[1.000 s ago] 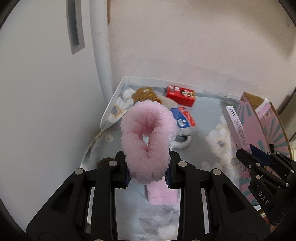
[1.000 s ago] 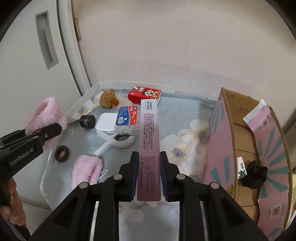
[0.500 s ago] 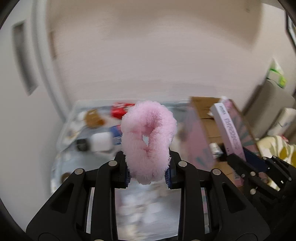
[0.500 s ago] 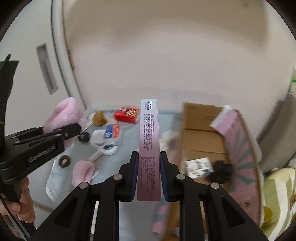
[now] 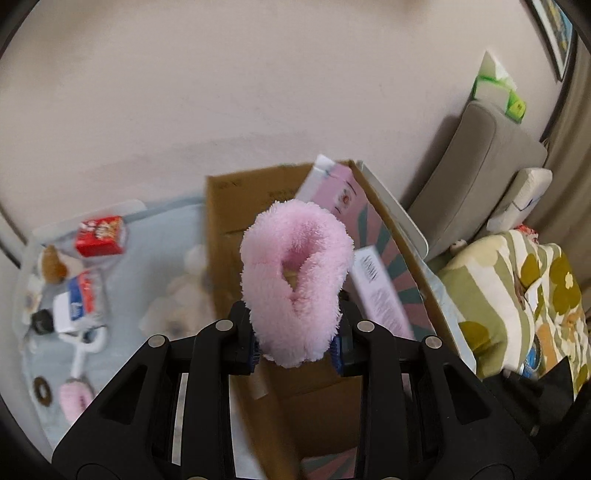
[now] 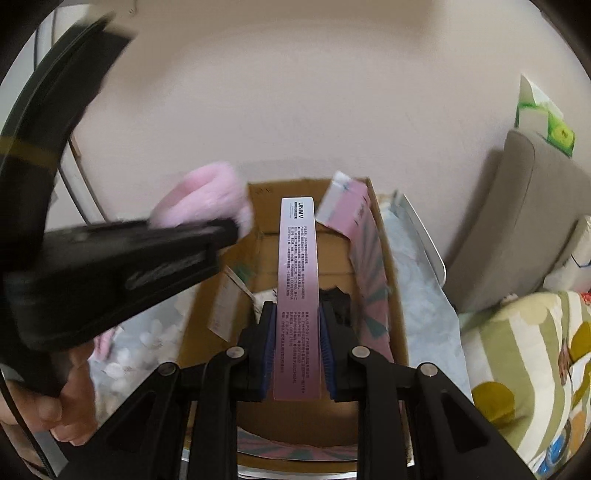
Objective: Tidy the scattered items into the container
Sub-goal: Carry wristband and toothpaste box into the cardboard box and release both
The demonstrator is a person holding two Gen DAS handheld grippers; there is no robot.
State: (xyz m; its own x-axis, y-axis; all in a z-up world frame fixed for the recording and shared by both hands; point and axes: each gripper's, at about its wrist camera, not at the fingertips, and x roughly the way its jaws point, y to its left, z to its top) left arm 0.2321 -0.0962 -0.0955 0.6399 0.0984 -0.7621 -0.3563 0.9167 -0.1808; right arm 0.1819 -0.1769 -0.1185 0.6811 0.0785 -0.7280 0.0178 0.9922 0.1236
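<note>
Left claw (image 5: 295, 349) clamped on a fluffy pink scrunchie (image 5: 295, 284), pads pressed into its lower end, loop standing up over the open cardboard box (image 5: 225, 210). Right claw (image 6: 297, 354) closed tight on a long mauve carton (image 6: 297, 291) printed "UNMV", carton pointing forward over the box interior (image 6: 266, 254).

Box: brown inside, pink and teal sunburst print on the flaps (image 6: 364, 221); something black lies on the box floor beside the carton, can't tell what.

Surface is a pale blue floral cloth (image 5: 155, 258) on the tabletop. Loose on it, left of the box: red snack box (image 5: 99, 236), small brown plush (image 5: 51, 262), blue-red pack on a white case (image 5: 75, 299), small black jar (image 5: 40, 321), white hand mirror (image 5: 83, 343), brown hair ring (image 5: 41, 387), second pink scrunchie (image 5: 75, 400).

Person's hand (image 6: 48, 402) grips the left claw's handle at the lower left of the right wrist view.

Further right: green-and-white patterned bedding (image 5: 517, 295), grey cushion (image 5: 476, 177), green tissue pack (image 5: 498, 88) on top of it. Plain beige wall (image 5: 258, 92) behind, picture frame corner (image 5: 554, 33) top right.
</note>
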